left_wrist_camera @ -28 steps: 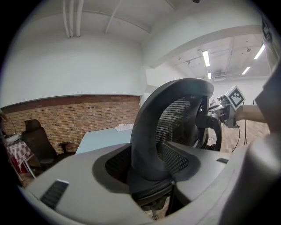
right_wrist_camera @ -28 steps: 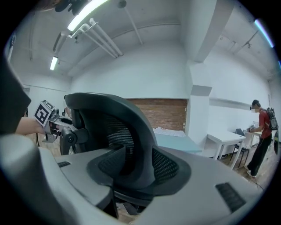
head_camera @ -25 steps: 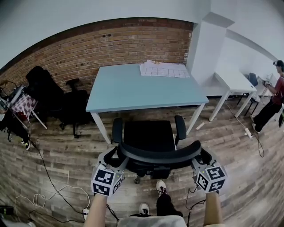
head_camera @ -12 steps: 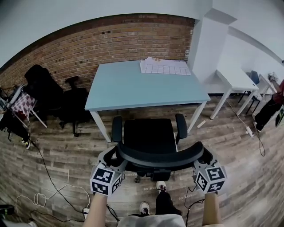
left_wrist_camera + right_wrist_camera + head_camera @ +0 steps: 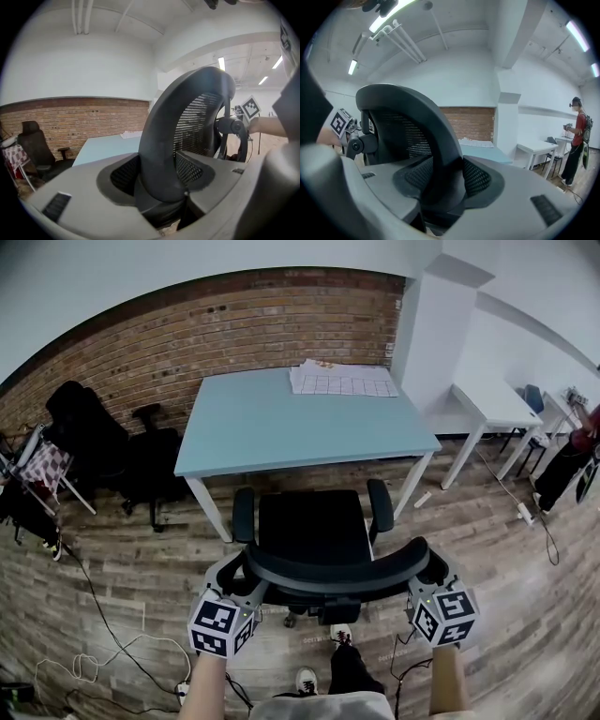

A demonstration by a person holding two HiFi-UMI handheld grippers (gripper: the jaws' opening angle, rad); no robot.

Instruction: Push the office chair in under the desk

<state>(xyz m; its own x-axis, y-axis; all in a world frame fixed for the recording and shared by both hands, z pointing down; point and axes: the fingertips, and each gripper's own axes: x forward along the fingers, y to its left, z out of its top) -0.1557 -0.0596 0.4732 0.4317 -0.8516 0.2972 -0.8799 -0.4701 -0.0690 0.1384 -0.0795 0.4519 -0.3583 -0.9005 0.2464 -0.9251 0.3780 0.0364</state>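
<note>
A black office chair [image 5: 314,526] stands on the wood floor in front of the light blue desk [image 5: 281,427], its seat short of the desk's front edge. Both grippers are at its curved backrest [image 5: 337,573]. My left gripper [image 5: 246,577] straddles the backrest's left end [image 5: 187,117]. Its jaws have just been opening and now stand wide around the rim, which lies between the left gripper's [image 5: 161,173] pads. My right gripper [image 5: 427,573] is shut on the backrest's right end [image 5: 408,117], and in the right gripper view the gripper's [image 5: 447,180] pads press the rim from both sides.
Papers [image 5: 342,382] lie at the desk's far edge, by the brick wall. Two black chairs [image 5: 155,465] stand at the left. Cables [image 5: 103,652] trail over the floor at lower left. A white table [image 5: 492,404] and a person [image 5: 572,460] are at the right. My feet [image 5: 339,634] are behind the chair.
The chair and both grippers have hardly shifted. The person at the right has moved further toward the picture's edge.
</note>
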